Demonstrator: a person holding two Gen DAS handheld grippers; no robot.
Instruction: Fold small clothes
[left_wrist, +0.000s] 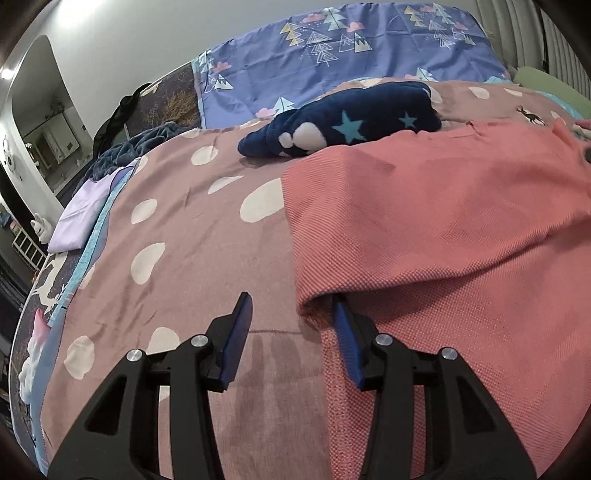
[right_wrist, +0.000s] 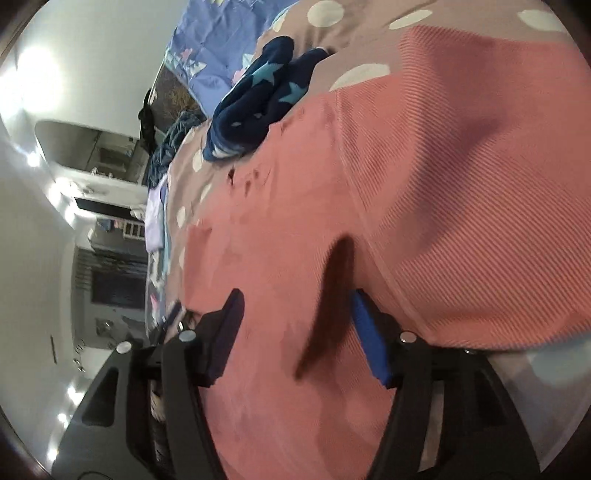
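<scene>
Pink garment (left_wrist: 443, 229) lies spread on the spotted bedspread (left_wrist: 177, 229) — left gripper (left_wrist: 291, 314) open at its edge; right gripper (right_wrist: 295, 314) open over it, nothing gripped.

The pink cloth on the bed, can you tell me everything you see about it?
The pink cloth is a salmon-coloured garment with a fine ribbed knit and a stitched seam. It lies spread, slightly rumpled, on the spotted bedspread. Its far edge touches the navy star fleece. The open left gripper has one finger tucked under a lifted fold at its near edge. The open right gripper hovers over it; contact is unclear.
</scene>
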